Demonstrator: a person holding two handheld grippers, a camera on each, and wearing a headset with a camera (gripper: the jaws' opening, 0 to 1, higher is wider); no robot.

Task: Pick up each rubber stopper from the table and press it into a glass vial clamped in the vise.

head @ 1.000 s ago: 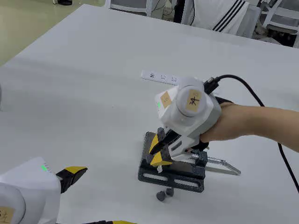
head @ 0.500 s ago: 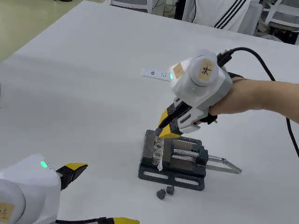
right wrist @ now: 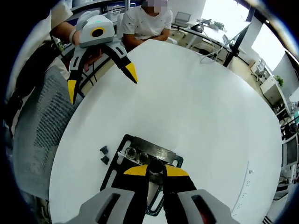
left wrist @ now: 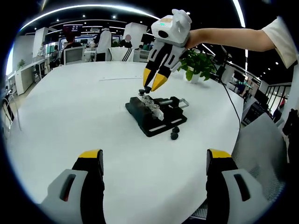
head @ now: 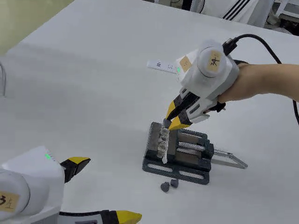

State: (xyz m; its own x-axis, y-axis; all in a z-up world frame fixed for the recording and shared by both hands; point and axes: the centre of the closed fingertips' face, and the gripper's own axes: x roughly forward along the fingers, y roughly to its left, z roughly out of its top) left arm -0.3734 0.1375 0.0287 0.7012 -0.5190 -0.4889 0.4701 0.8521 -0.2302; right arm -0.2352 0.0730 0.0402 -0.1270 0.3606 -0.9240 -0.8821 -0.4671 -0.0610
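Note:
A black vise stands on the white table and clamps a row of clear glass vials. My right gripper hangs over the far end of that row, shut on a dark grey rubber stopper. In the right gripper view the stopper sits between the yellow tips, just above the vials. Two more stoppers lie on the table in front of the vise. My left gripper is low at the near left, open and holding nothing, well short of the vise.
A white power strip lies on the table beyond the vise. The right gripper's black cable trails to the right. The vise handle sticks out to the right. A seated person is at the table's far side.
My right gripper has lifted from low at the near end of the vise and moved to above its far end. The left gripper has stayed where it was.

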